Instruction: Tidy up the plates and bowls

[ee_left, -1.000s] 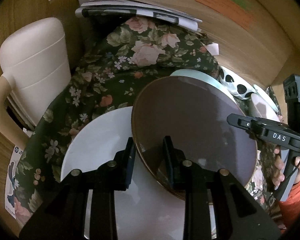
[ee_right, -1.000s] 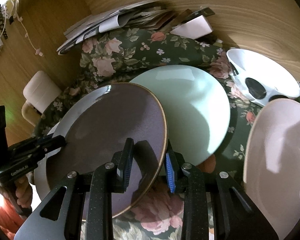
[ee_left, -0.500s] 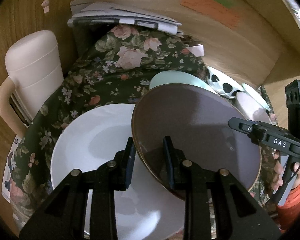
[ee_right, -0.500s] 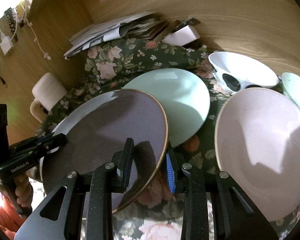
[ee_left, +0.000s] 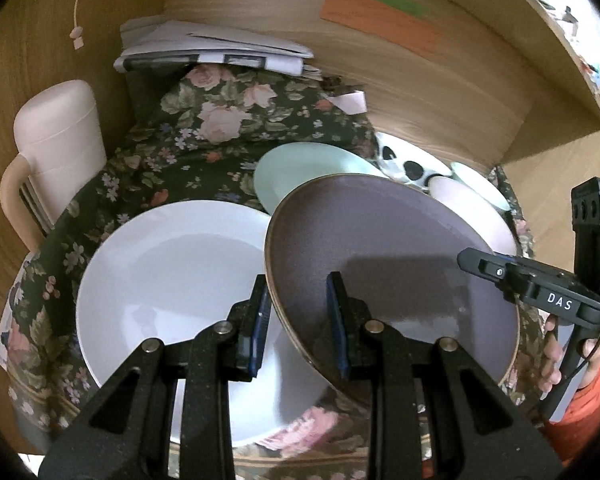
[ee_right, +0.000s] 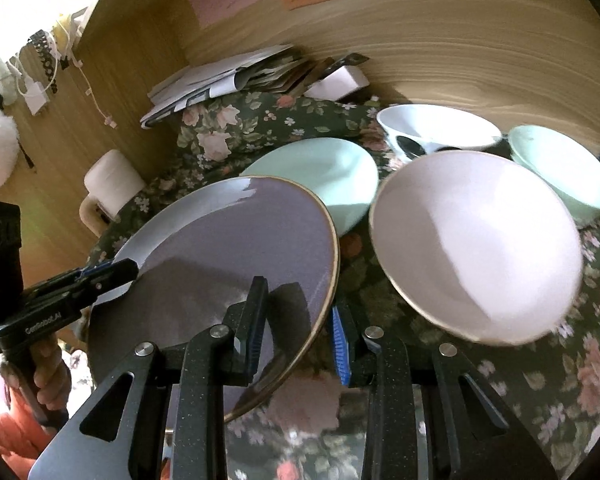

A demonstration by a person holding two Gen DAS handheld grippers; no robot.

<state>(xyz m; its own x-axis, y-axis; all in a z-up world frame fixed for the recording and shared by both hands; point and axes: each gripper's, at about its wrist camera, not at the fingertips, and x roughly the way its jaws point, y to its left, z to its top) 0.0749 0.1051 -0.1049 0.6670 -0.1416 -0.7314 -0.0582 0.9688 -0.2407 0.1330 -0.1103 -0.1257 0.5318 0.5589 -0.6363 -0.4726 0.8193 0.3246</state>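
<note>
We clamp both grippers on the purple plate (ee_left: 388,256) | left gripper (ee_left: 298,324) at its left rim, right gripper (ee_right: 298,320) opposite | tilted above white plate (ee_left: 168,284), floral cloth (ee_left: 220,136).

A dark floral cloth (ee_left: 172,168) covers the worktop. On it: a white plate (ee_left: 172,304) at nine o'clock, a mint plate (ee_right: 320,172) at twelve, a pink bowl (ee_right: 476,240) at three, with a spotted bowl (ee_right: 432,128), mint bowl (ee_right: 568,172) and papers (ee_right: 220,80) beyond.
</note>
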